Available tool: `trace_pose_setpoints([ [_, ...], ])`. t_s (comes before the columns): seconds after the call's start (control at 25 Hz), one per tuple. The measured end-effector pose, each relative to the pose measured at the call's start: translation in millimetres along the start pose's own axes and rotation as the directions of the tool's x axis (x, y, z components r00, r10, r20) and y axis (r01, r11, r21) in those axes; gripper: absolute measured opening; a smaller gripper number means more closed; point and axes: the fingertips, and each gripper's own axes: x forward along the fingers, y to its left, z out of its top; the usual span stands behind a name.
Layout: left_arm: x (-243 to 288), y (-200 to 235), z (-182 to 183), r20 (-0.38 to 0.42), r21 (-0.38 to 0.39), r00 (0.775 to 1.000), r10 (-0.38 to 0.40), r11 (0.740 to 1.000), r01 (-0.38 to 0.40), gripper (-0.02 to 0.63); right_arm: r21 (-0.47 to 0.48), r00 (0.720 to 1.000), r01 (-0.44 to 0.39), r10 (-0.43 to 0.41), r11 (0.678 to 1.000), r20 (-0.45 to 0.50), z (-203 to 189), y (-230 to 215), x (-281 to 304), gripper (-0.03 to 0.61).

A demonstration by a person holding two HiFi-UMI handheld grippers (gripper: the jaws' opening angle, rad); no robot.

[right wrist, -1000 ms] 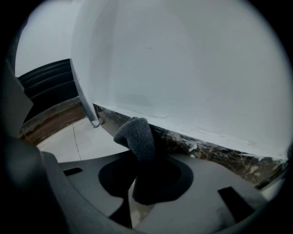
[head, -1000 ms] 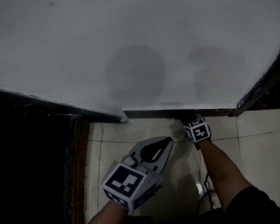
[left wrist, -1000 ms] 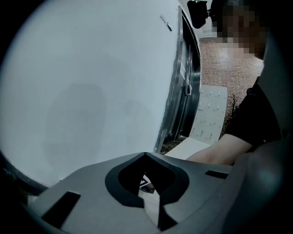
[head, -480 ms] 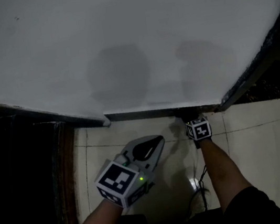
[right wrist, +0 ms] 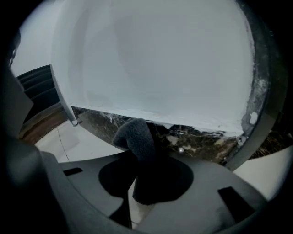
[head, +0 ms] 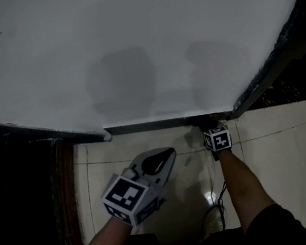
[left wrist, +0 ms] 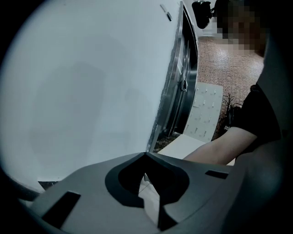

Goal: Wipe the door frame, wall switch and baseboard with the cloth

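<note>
Head view with both gripper views: foot of a white wall (right wrist: 160, 59).

Right gripper (right wrist: 145, 160) clamped on a dark grey cloth (right wrist: 135, 137). Free tuft of the cloth aimed at the dark marbled baseboard (right wrist: 197, 139), near the wall's right end. Contact with the stone not decidable from these views.

Left gripper (left wrist: 145, 157) with jaws together and nothing between them. Held idle over the pale tiled floor (head: 285, 149), well apart from the baseboard.

Step in hand, by judgement: wiping of the baseboard, at the end beside the dark door frame (head: 273, 61).

Next move, by judgement: cloth pressed flat against the baseboard's face and drawn along it toward its left end. Steady pressure needed, with care at the chipped paint line above the stone.

Wall switch not in view.

No brand, label or legible writing anywhere. Only black-and-white square markers on the gripper cubes.
</note>
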Motion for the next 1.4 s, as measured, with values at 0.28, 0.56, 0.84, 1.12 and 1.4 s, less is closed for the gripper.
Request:
trace_pose_setpoints([
  [0.28, 9.2, -3.6, -2.8, -0.014, -0.005, 1.0, -0.001, 1.0, 0.001, -0.009, 0.08, 0.998, 0.055, -0.055, 0.995, -0.001, -12.4, -38.1, -10.1, 0.087],
  [0.56, 18.3, -10.9, -13.1, -0.072, -0.014, 0.997, -0.015, 1.0, 0.014, -0.009, 0.125, 0.996, 0.092, -0.094, 0.988, 0.006, -18.8, -63.7, -18.6, 0.087],
  [0.84, 24.5, -7.5, -7.9, -0.03, 0.001, 1.0, -0.004, 1.0, 0.004, -0.008, 0.161, 0.992, 0.125, -0.129, 0.979, 0.012, -23.7, -87.2, -26.1, 0.087],
  [1.12, 23.8, -4.3, -11.7, -0.045, -0.01, 0.999, -0.003, 1.0, 0.003, -0.009, 0.17, 0.987, 0.159, -0.163, 0.973, 0.009, -28.7, -102.4, -32.4, 0.087],
  [1.4, 25.7, -2.7, -11.9, -0.037, -0.012, 0.999, -0.014, 1.0, 0.014, -0.009, 0.224, 0.975, 0.214, -0.223, 0.951, 0.018, -34.0, -123.8, -47.2, 0.087],
])
